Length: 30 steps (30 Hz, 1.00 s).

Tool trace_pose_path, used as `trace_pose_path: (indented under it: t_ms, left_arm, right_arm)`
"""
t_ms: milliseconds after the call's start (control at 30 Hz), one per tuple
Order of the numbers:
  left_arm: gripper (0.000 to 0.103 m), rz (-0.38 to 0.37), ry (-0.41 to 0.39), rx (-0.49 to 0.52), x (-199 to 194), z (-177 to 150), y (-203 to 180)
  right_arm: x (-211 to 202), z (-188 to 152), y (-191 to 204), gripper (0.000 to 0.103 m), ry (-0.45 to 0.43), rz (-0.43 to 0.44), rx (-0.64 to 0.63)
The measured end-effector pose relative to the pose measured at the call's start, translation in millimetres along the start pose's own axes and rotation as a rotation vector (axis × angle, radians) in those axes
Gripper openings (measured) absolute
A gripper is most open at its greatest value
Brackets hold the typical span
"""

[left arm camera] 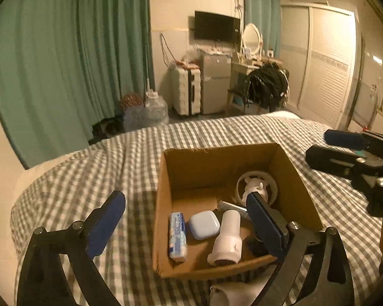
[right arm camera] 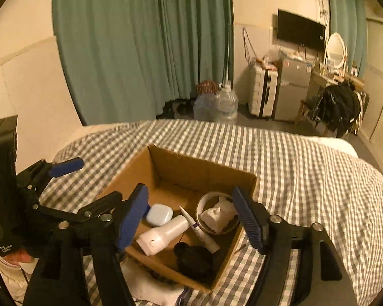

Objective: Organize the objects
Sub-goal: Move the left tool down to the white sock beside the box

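Note:
An open cardboard box (left arm camera: pixel 166 204) (right arm camera: pixel 245 178) sits on the checked bedspread. Inside lie a blue-white packet (left arm camera: pixel 177 237), a pale blue rounded case (left arm camera: pixel 204 224) (right arm camera: pixel 159 214), a white bottle (left arm camera: pixel 227 239) (right arm camera: pixel 163 234), a thin tube (right arm camera: pixel 199 229), a black object (right arm camera: pixel 194 257) and a white round dish with a white figure (left arm camera: pixel 258 186) (right arm camera: pixel 217 215). My left gripper (left arm camera: pixel 186 211) is open and empty over the box's near left side. My right gripper (right arm camera: pixel 191 211) is open and empty above the box. The left gripper also shows in the right wrist view (right arm camera: pixel 66 167).
A white cloth (right arm camera: pixel 150 285) lies on the bed by the box's near edge. The checked bedspread (left arm camera: pixel 89 173) spreads around the box. Beyond the bed are green curtains (left arm camera: pixel 63 63), water jugs (left arm camera: pixel 153 112), a suitcase (left arm camera: pixel 186 89), a small fridge and a chair with dark clothes (left arm camera: pixel 268 84).

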<state>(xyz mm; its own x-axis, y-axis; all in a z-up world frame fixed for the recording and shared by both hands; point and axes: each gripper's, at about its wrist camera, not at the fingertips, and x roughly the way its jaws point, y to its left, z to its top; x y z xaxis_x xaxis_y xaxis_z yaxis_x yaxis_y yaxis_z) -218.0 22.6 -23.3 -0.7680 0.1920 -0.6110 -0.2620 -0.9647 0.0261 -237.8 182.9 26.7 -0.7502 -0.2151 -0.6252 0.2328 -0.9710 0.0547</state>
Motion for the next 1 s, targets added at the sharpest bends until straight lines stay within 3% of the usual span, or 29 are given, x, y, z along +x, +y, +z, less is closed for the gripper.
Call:
trace_pose_path:
  t_ms: [233,467,1000]
  left_arm:
    - [0.101,0.043,-0.062,-0.016,-37.0,-13.0,-3.1]
    - [0.102,0.059,-0.059,-0.037,-54.5,-37.1,-8.2]
    - [0.102,0.006,0.148,0.01,-1.6,-112.3,-44.4]
  right_arm:
    - [-45.5,-26.9,14.5,0.091,-0.085,-0.054,-0.028]
    - [-56.3,-54.4,12.9,0.093,-0.072,-0.091,-0.026]
    - [-27.6,-104.2,3.8,0.093,0.105,-0.173,0.064]
